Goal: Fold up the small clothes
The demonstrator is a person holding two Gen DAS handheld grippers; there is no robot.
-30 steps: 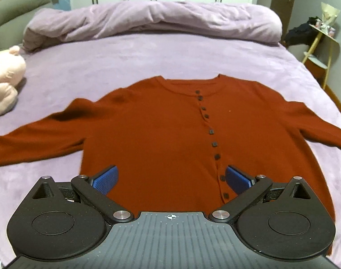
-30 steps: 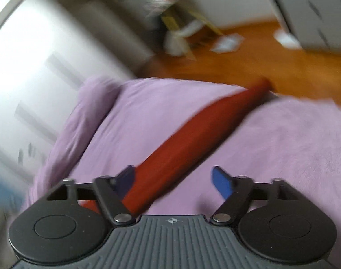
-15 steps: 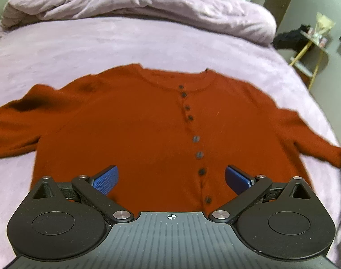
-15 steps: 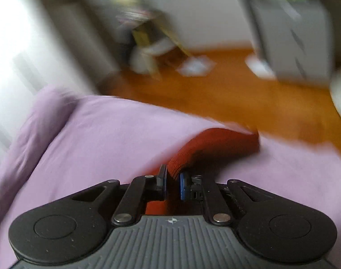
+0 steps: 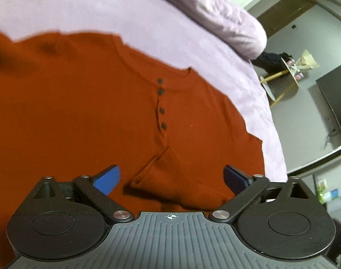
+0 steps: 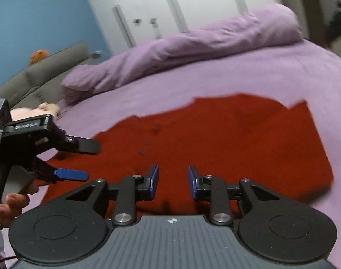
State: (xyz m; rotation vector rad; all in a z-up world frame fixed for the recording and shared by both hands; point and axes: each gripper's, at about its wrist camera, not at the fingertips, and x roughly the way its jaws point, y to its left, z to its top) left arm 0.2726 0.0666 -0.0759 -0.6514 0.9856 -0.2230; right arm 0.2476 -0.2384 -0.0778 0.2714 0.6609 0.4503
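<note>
A rust-red button-front cardigan [image 5: 80, 112] lies flat on the lilac bed. Its right sleeve [image 5: 168, 174] is folded across the body over the lower buttons, with the cuff pointing left. My left gripper [image 5: 170, 177] is open and empty, low over the folded sleeve. In the right wrist view the cardigan [image 6: 226, 134] spreads ahead. My right gripper [image 6: 173, 182] is open, holds nothing, and hovers over the near part of the cardigan. The left gripper [image 6: 80, 160] shows at the left of that view, open.
The lilac bed sheet [image 6: 260, 71] surrounds the cardigan, with a bunched duvet [image 6: 193, 44] along the far side. A pale plush toy [image 6: 33, 112] lies at the left by a grey headboard [image 6: 36, 67]. A side table [image 5: 289, 74] stands off the bed's right edge.
My right gripper carried the right sleeve over the cardigan's body, let it go and opened. It now faces the bed. My left gripper moved closer and lower over the cardigan, staying open.
</note>
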